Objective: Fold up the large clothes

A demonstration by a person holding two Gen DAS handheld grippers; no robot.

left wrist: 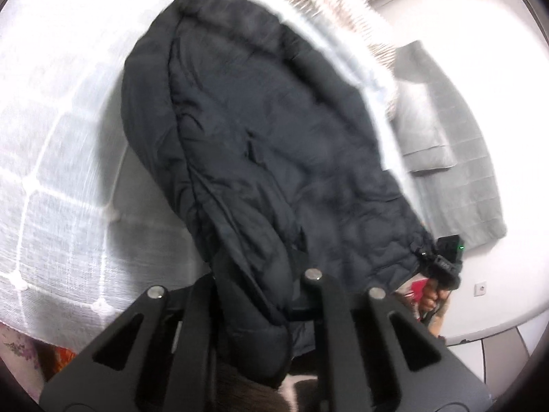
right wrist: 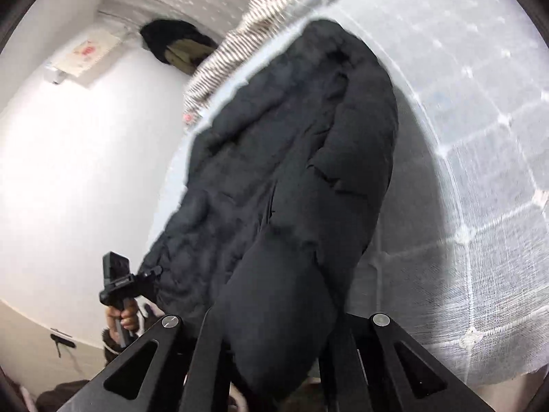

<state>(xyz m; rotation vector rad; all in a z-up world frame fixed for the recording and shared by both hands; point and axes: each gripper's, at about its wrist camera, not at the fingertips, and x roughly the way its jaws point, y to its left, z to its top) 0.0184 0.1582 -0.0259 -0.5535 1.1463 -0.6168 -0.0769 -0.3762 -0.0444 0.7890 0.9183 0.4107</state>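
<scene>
Holding a black puffer coat point(left wrist: 260, 144) by its near end over the bed point(left wrist: 51, 158).
Left gripper point(left wrist: 260, 295) and right gripper point(right wrist: 274, 336) each pinch padded fabric between their fingers; slick, bulky filling could slip free or sag unevenly, spoiling the fold. No legible writing.

White grid-stitched bedspread point(left wrist: 44, 178), grey towel point(left wrist: 456, 171) (hung on wall), striped fabric point(right wrist: 219, 65), wall socket point(left wrist: 479, 288)
</scene>
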